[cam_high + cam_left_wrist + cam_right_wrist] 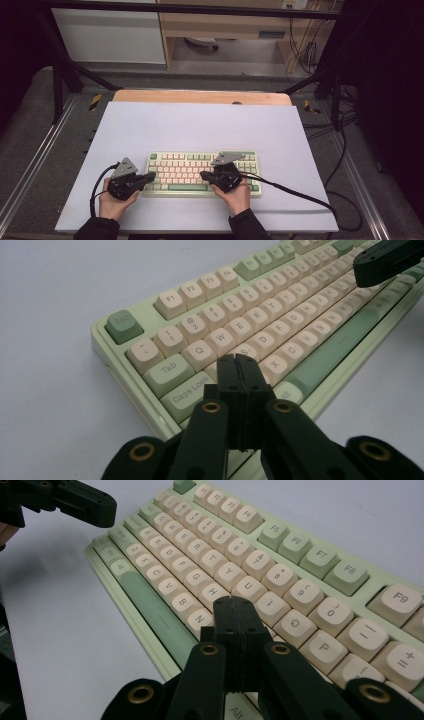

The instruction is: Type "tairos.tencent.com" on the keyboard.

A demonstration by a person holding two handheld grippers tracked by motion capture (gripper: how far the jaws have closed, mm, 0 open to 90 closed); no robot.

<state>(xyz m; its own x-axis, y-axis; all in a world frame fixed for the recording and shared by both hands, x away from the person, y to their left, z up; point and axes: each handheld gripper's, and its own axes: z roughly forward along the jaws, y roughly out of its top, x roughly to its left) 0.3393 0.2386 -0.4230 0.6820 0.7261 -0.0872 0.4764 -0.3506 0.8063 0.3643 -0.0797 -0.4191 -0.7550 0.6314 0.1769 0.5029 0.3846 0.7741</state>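
Note:
A green and cream keyboard (200,170) lies near the front of the white table (200,125). My left gripper (151,176) is shut, its tip over the keyboard's left end; in the left gripper view the closed tips (237,360) hang above the keys near A and S on the keyboard (260,315). My right gripper (203,175) is shut too and points left over the middle keys. Its tips (233,602) sit just above the keys around J and N on the keyboard (220,565). Nothing is held between either pair of jaws.
A wooden board edge (200,96) runs along the table's far side. Black cables (300,192) trail from the grippers across the table's front right. Metal frame rails (55,80) and a cabinet stand beyond the table.

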